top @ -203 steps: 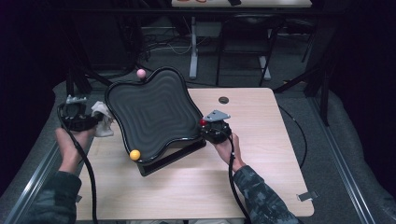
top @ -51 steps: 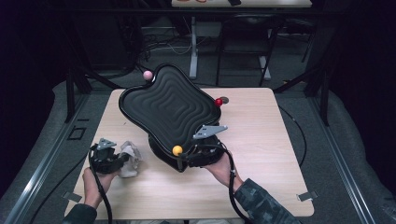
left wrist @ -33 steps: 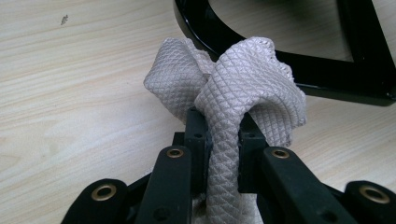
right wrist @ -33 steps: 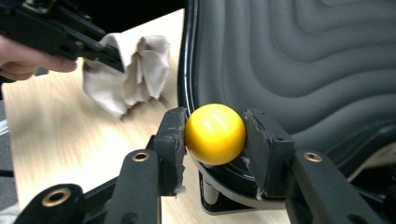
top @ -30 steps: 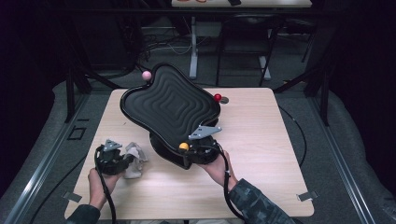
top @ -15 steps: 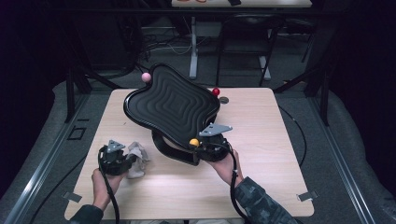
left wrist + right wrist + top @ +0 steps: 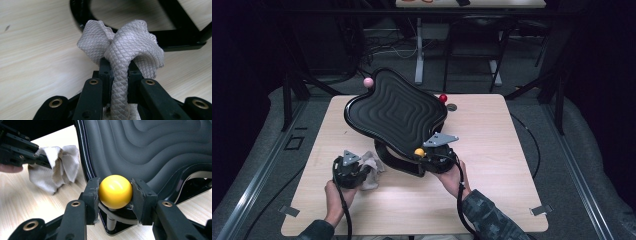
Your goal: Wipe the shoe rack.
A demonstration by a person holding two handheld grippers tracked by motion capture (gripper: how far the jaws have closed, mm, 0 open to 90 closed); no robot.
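Observation:
A black wavy tray (image 7: 394, 112) sits tilted on a black stand (image 7: 404, 162), with a pink ball (image 7: 368, 82), a red ball (image 7: 442, 98) and a yellow ball (image 7: 419, 152) at its rim. My right gripper (image 7: 426, 160) is shut on the yellow ball (image 7: 115, 191), pads pressing both sides; its jaws have just tightened slightly. The ribbed tray surface (image 7: 155, 145) rises behind it. My left gripper (image 7: 361, 172) is shut on a crumpled pale cloth (image 7: 373, 167), left of the stand. The cloth (image 7: 125, 47) bulges above the left gripper (image 7: 117, 68), close to the stand's base (image 7: 175, 42).
The wooden table (image 7: 512, 150) has bare room to the right and along the front edge. A round cable hole (image 7: 452, 107) lies behind the red ball. Cables trail from both grippers toward the person's forearms. The left gripper (image 7: 40, 160) and cloth (image 7: 57, 167) show beside the tray.
The left gripper has moved right with the cloth, nearer the stand. The right gripper, still on the yellow ball, shifted slightly right, and the tray turned a little with it.

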